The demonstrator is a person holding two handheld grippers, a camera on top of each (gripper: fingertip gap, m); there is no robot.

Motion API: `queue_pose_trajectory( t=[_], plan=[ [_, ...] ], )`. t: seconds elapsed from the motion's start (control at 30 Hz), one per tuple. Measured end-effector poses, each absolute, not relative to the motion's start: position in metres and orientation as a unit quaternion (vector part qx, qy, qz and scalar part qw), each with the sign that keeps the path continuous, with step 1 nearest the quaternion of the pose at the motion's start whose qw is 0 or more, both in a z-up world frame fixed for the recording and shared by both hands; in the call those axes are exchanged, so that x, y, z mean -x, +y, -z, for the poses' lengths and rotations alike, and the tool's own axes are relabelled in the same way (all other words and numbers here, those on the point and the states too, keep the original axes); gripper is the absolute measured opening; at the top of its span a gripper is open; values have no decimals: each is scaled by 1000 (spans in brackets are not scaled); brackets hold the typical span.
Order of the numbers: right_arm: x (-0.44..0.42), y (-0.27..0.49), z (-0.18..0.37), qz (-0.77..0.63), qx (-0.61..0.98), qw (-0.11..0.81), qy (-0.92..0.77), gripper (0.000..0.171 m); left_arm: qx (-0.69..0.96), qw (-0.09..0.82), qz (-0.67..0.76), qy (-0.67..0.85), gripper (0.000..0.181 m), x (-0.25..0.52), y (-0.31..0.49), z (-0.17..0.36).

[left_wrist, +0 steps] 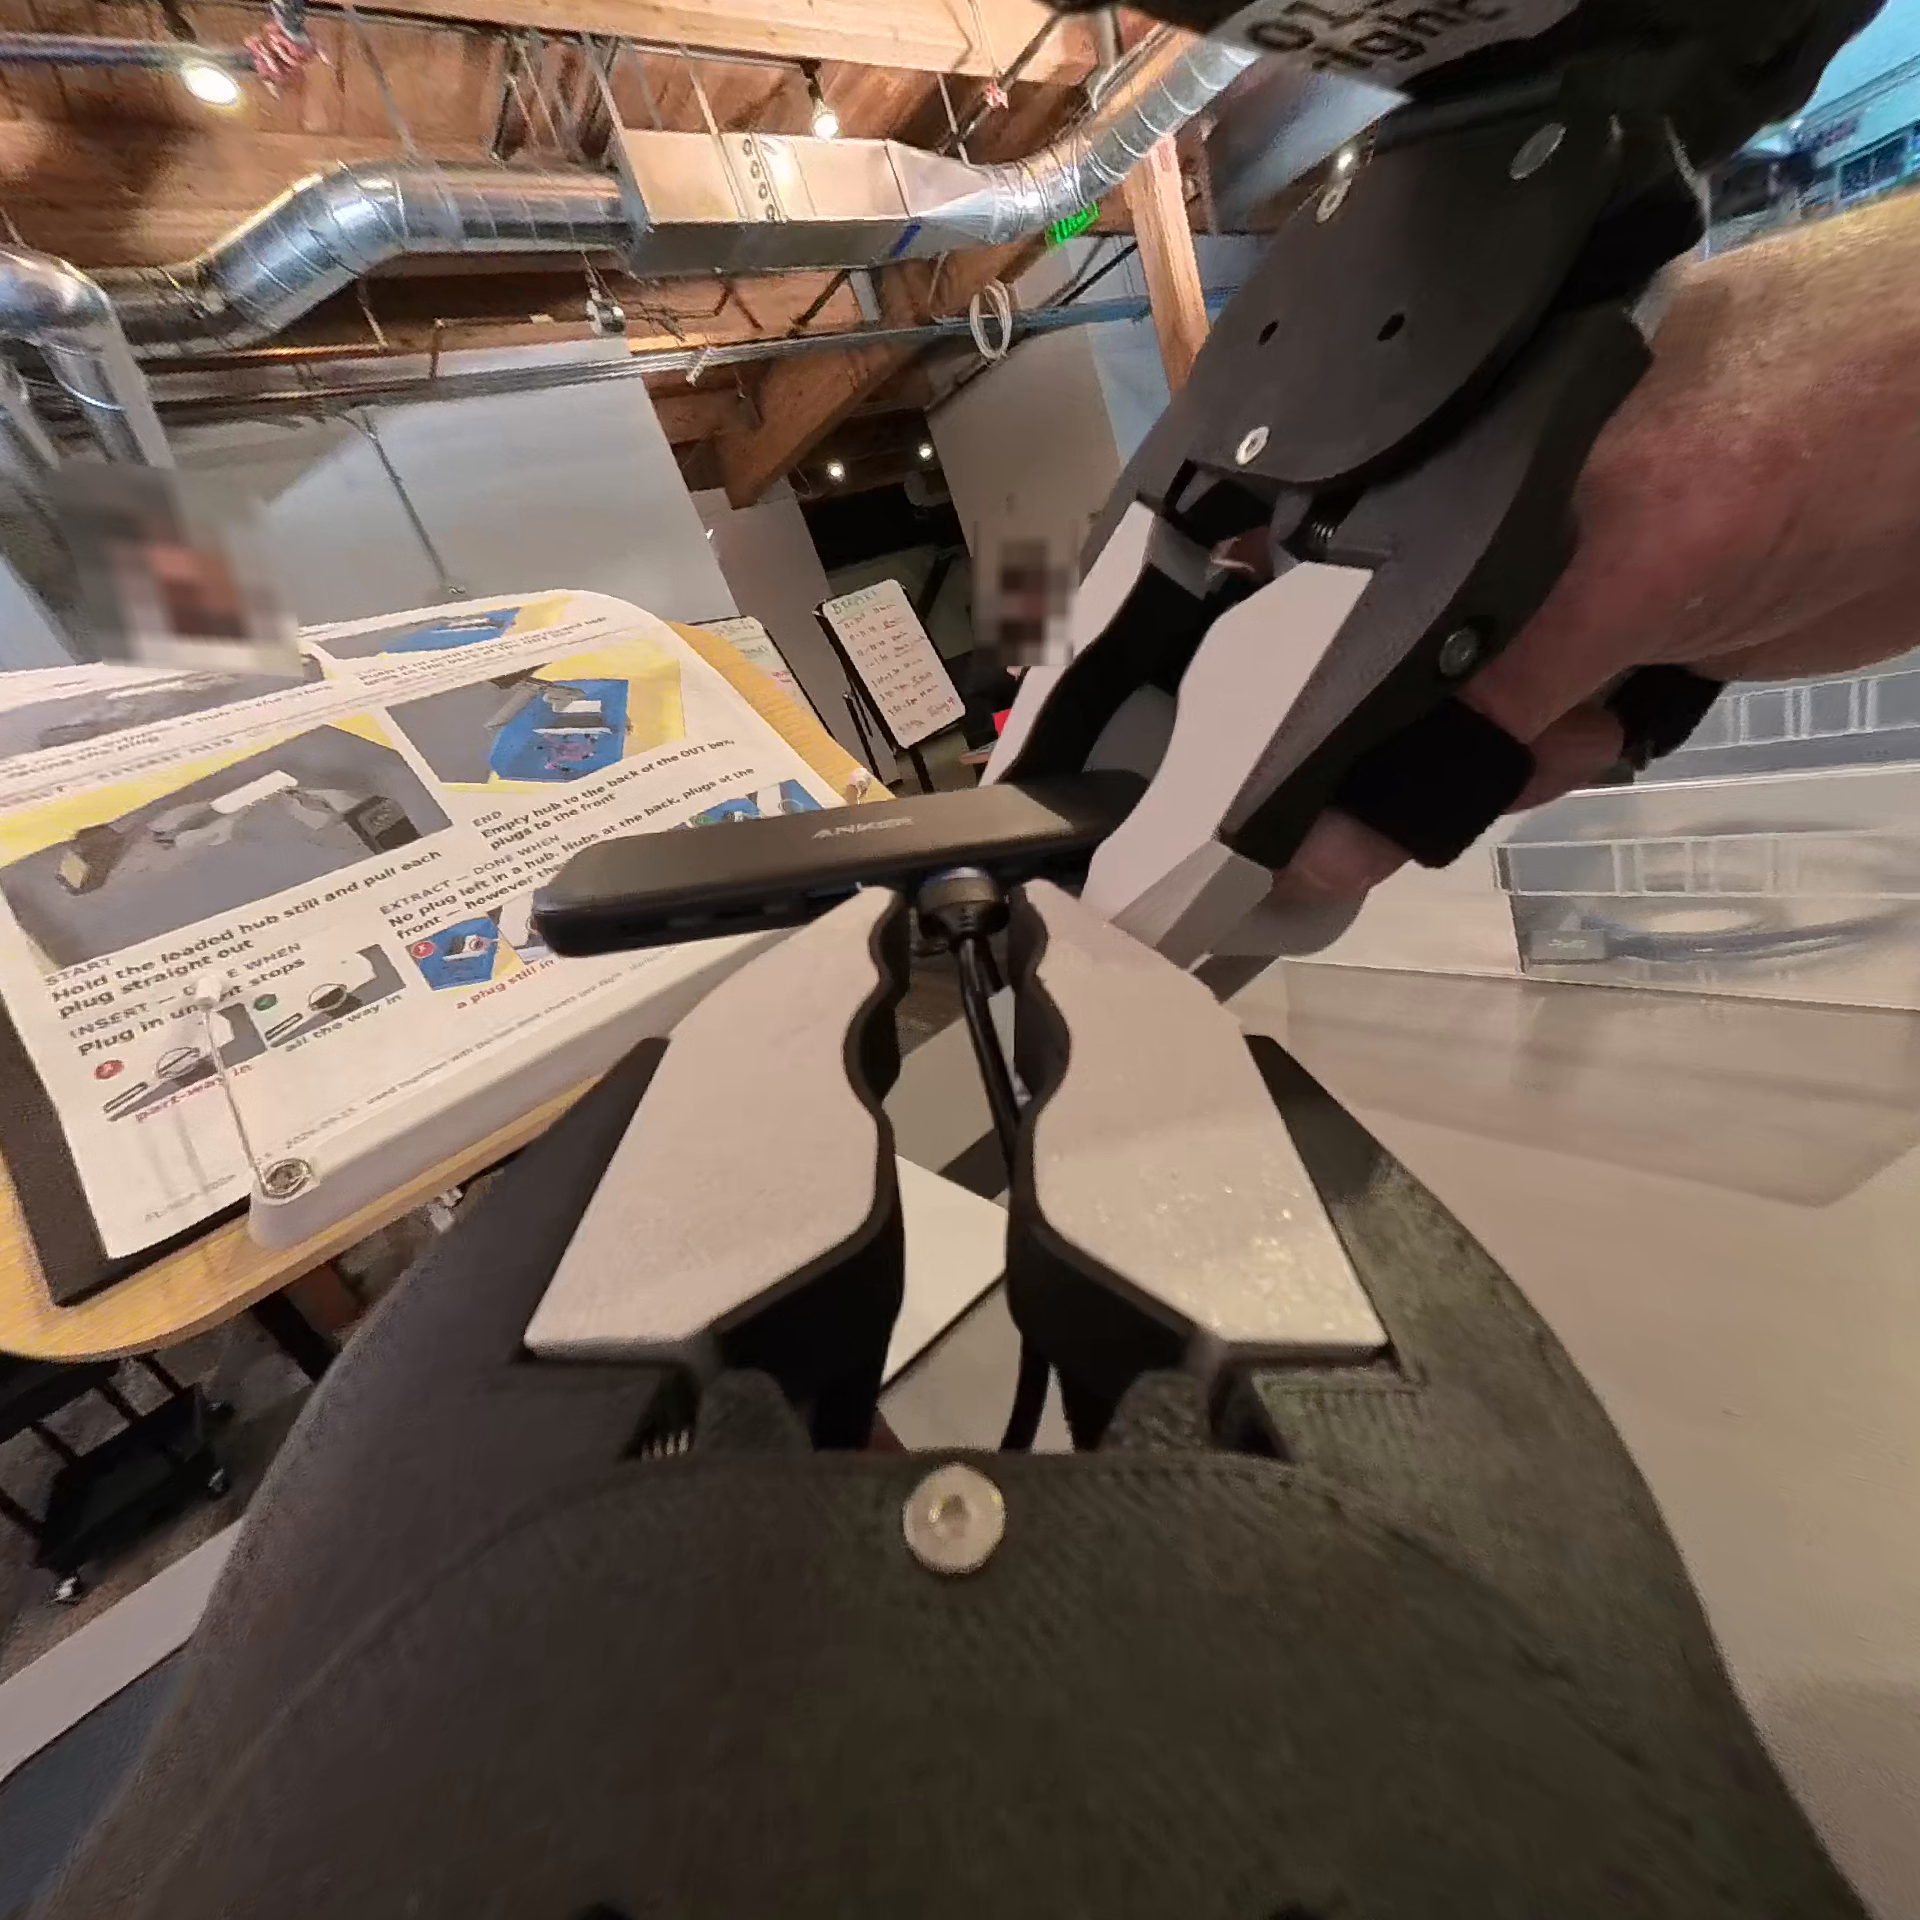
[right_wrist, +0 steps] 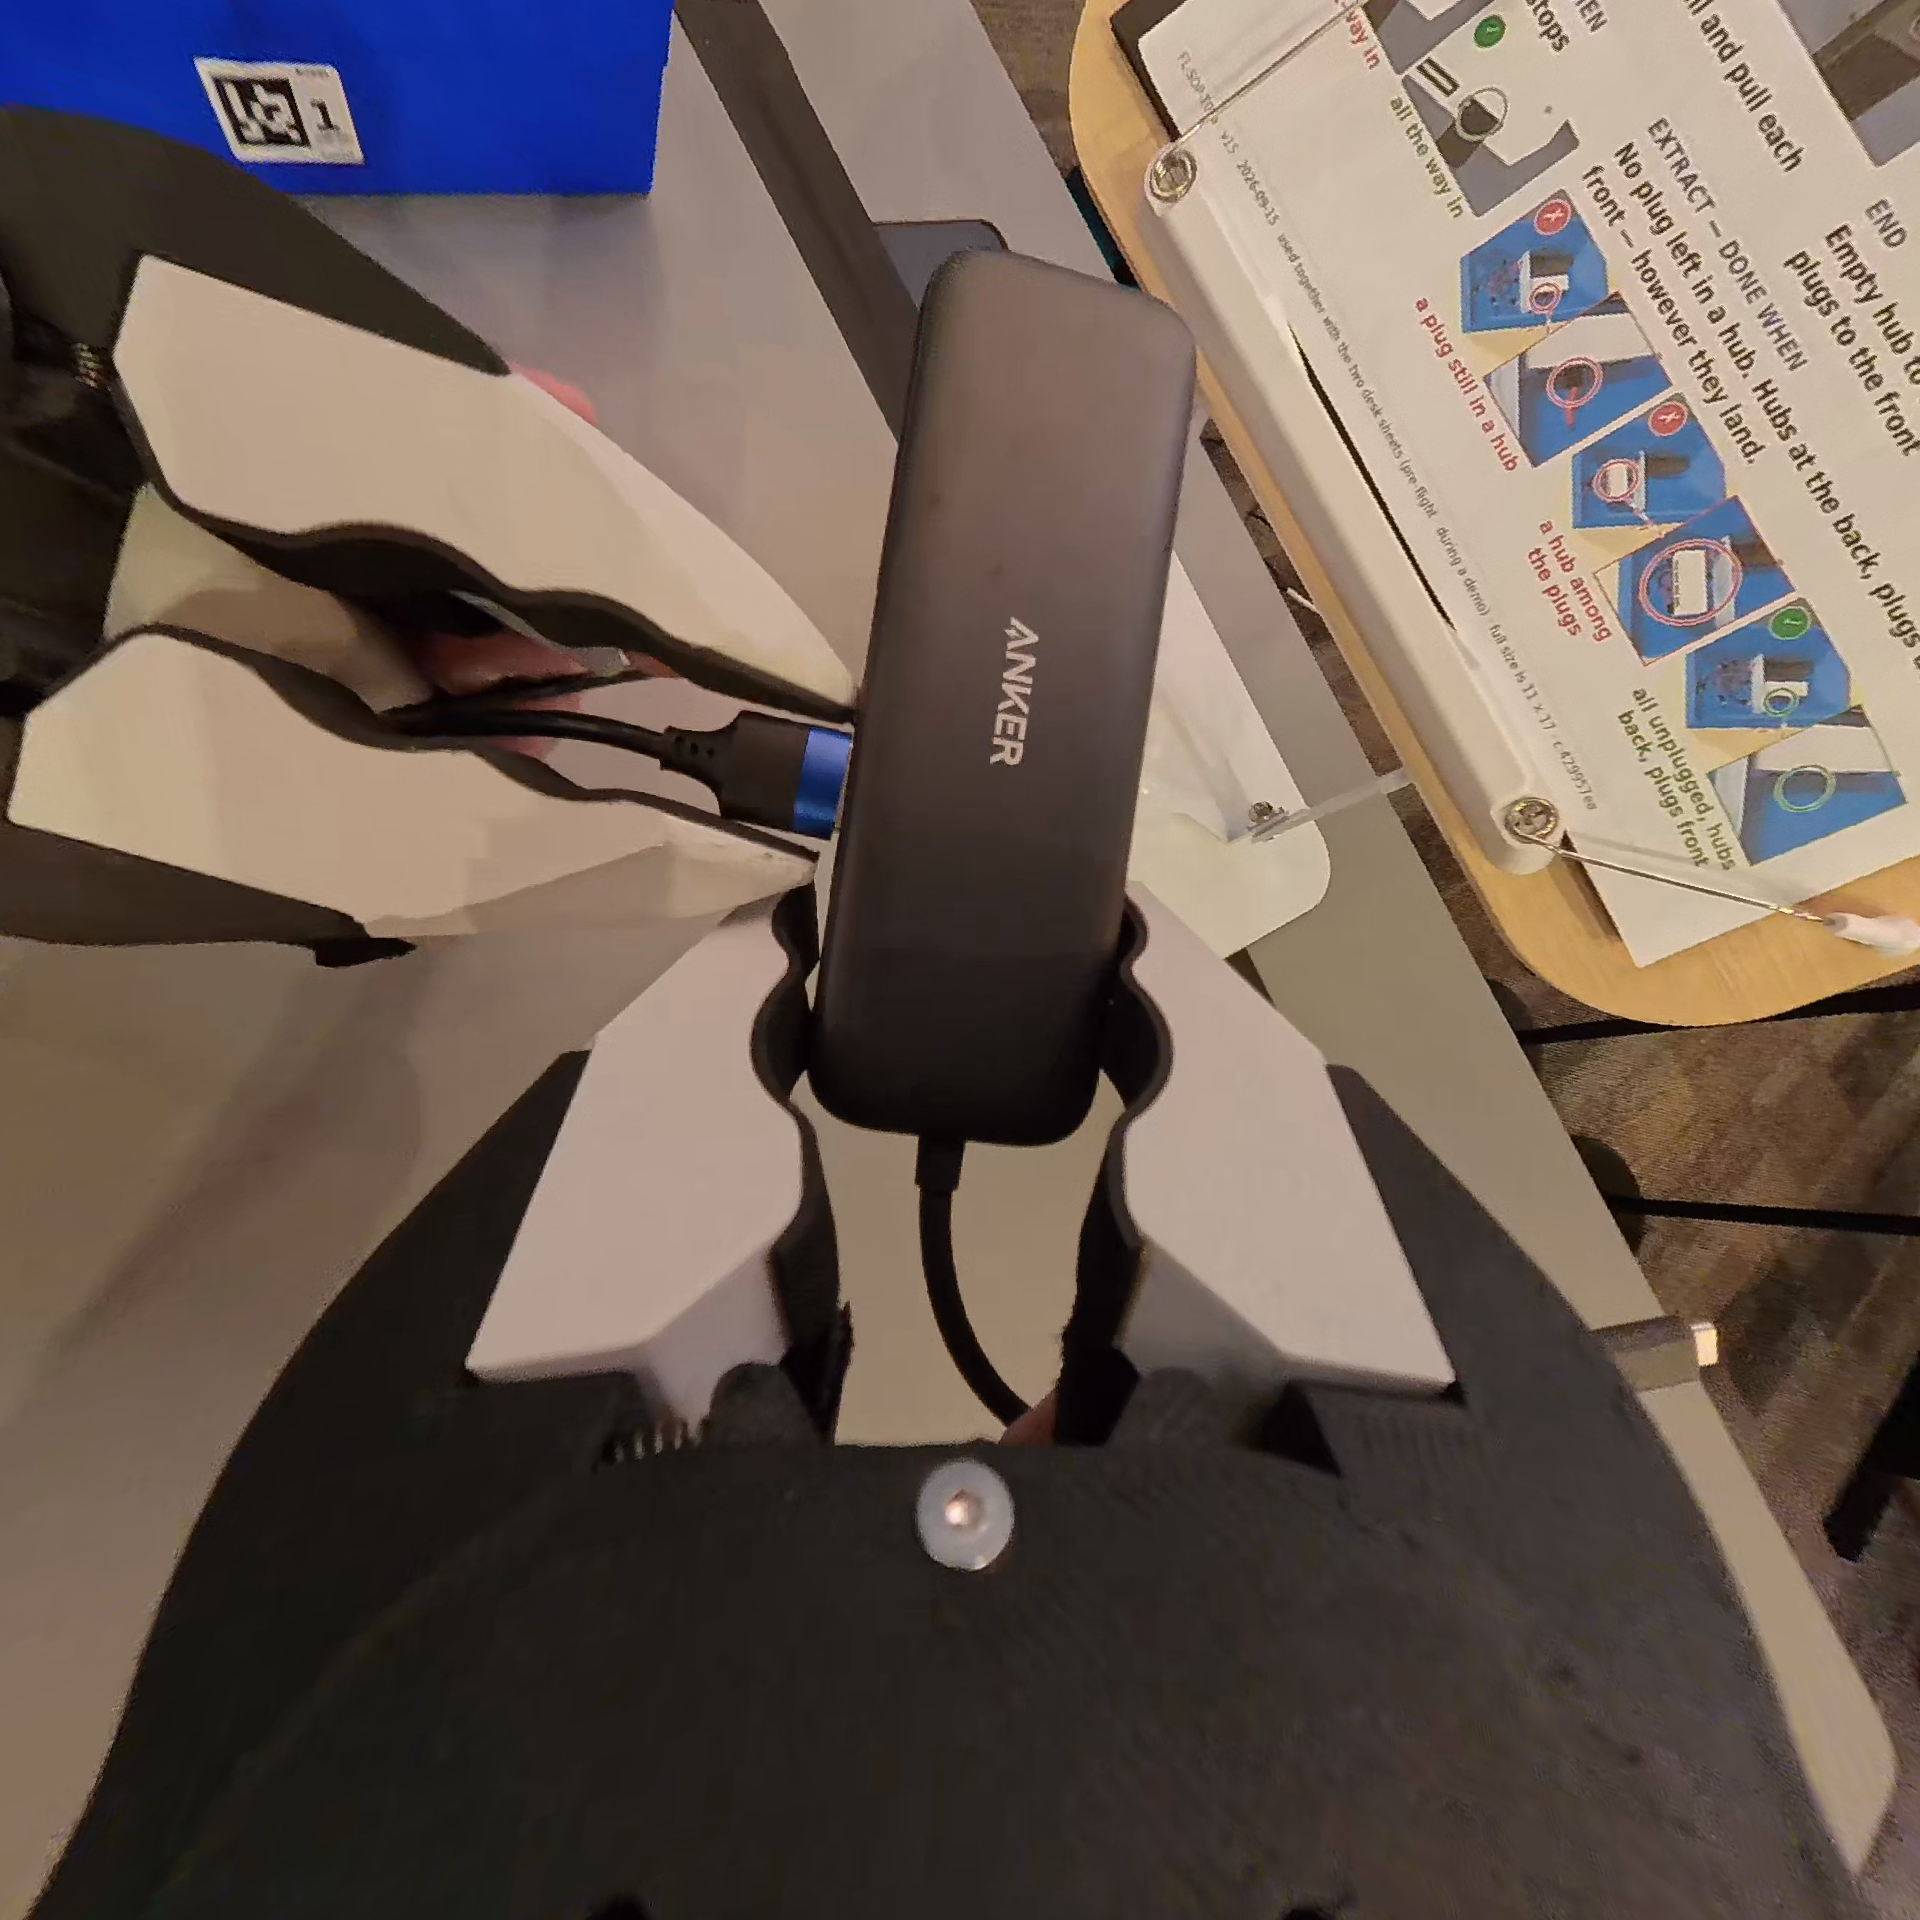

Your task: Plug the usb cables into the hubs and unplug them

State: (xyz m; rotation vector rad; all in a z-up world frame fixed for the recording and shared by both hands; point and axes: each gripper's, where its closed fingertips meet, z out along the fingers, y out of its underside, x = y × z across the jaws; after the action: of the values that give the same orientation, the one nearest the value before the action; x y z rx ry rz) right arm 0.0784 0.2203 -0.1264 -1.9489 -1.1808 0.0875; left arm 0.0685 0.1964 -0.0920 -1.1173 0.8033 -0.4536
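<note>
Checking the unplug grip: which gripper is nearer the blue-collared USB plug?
Left. The left gripper closes around the USB plug; the right gripper clamps the hub at its end.

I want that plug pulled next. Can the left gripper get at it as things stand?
Probably yes: the left gripper already sits around the plug, at the hub edge, with nothing between.

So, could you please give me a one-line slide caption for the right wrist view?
Right gripper clamps the dark hub while the left gripper holds the blue-collared USB plug at its side.
</note>
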Motion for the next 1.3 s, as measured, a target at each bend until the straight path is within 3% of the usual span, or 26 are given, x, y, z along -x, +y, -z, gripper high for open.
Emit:
queue_pose_trajectory(
  t=[0.53,1.3],
  plan=[
    [-68,213,126,-126,782,419,-444,52,492,776,201,340,15,-66,191,83],
    [-64,213,128,-114,782,423,-444,50,486,784,179,342,15,-65,183,75]
  ],
)
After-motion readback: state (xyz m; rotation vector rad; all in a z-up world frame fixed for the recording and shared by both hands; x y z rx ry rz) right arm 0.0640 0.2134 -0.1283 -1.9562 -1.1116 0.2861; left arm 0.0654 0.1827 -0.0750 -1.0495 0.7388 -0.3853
